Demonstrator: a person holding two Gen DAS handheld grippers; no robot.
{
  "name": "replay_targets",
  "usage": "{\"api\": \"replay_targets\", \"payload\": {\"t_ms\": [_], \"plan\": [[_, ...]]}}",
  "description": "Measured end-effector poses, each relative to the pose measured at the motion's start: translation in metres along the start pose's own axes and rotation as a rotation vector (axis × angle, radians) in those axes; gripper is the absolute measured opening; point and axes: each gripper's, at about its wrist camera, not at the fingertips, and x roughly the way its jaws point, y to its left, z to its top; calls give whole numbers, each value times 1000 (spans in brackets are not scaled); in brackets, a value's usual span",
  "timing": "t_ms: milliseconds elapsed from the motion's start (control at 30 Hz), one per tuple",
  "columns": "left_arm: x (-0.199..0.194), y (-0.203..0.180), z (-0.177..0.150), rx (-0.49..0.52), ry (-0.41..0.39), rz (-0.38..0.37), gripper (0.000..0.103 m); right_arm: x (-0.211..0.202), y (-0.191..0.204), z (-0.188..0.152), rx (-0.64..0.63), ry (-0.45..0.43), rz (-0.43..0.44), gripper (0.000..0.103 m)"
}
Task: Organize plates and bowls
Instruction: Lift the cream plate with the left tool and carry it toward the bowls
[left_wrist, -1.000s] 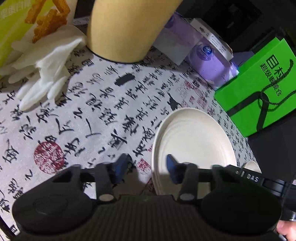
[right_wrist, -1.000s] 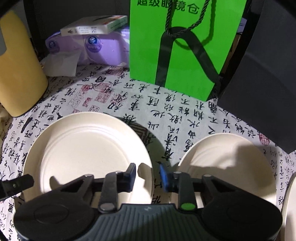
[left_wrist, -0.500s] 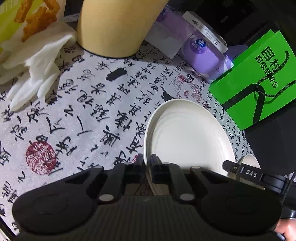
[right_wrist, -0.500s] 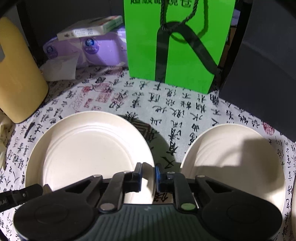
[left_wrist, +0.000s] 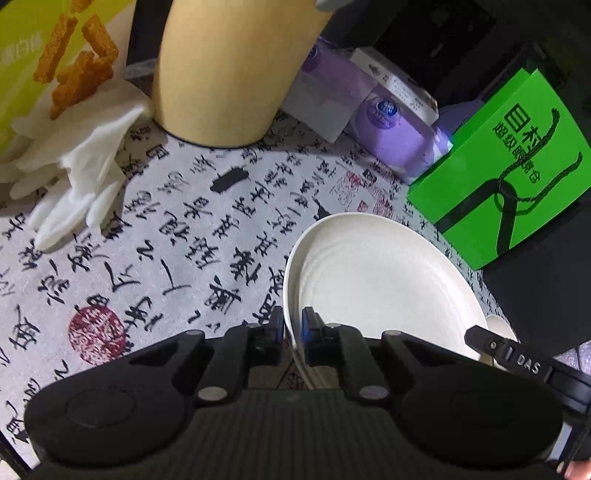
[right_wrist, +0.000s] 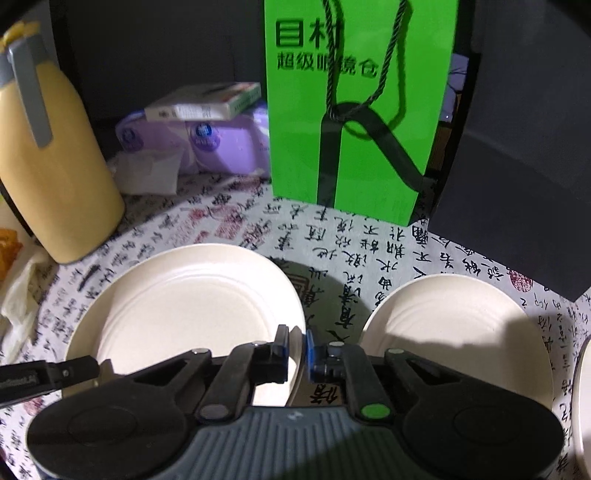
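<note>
Pinching opposite rims of the round cream plate (right_wrist: 192, 306) with my left gripper (left_wrist: 293, 325) and right gripper (right_wrist: 297, 345), I judge, steadies it for stacking onto the matching cream plate (right_wrist: 454, 332) to its right.

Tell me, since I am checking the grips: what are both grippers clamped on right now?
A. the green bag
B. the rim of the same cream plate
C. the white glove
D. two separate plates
B: the left gripper and right gripper pinch opposite edges of one cream plate.
</note>
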Motion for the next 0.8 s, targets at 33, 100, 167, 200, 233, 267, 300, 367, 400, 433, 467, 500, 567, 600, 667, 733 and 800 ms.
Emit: {"api": "replay_targets", "payload": {"t_ms": [33,100,167,200,233,267,300,367,400,433,467,500,567,600,667,733,800], "plan": [[-3,0,1,3,-10,0,10,-4,0,-1,3,-12,6,9],[-9,-1,2,4,-23,-12,10,-11,1,-3,4,-35,12,9],[-16,-1,4,10,-30,-37,10,-20,1,-4,7,-64,16,9],[-20,-2,4,17,-36,-52,10,-26,0,-5,12,-80,16,9],[-24,-3,4,24,-46,-58,10,-32,-1,-6,21,-95,18,9],[-29,-4,3,32,-59,-59,10,-38,-4,-7,32,-106,30,9],[-34,-6,2,42,-74,-59,10,-43,-7,-7,41,-114,44,9],[-42,-10,0,56,-102,-64,10,-53,-9,-9,50,-131,58,9],[-46,-12,-1,63,-114,-67,10,-59,-10,-11,50,-142,61,9],[-50,-14,-2,70,-124,-70,10,-63,-11,-11,49,-152,59,9],[-54,-17,-3,76,-132,-70,10,-68,-12,-13,49,-163,57,9],[-57,-19,-4,80,-139,-68,10,-71,-12,-13,48,-171,57,9],[-64,-22,-6,90,-157,-65,10,-79,-14,-16,53,-185,66,9],[-67,-22,-7,95,-163,-66,10,-83,-15,-17,54,-193,71,9],[-72,-23,-11,100,-166,-71,10,-92,-16,-21,58,-211,79,9],[-78,-22,-14,102,-168,-73,11,-101,-17,-25,62,-227,86,9],[-84,-21,-18,103,-167,-73,11,-110,-17,-29,66,-240,97,9]]}}
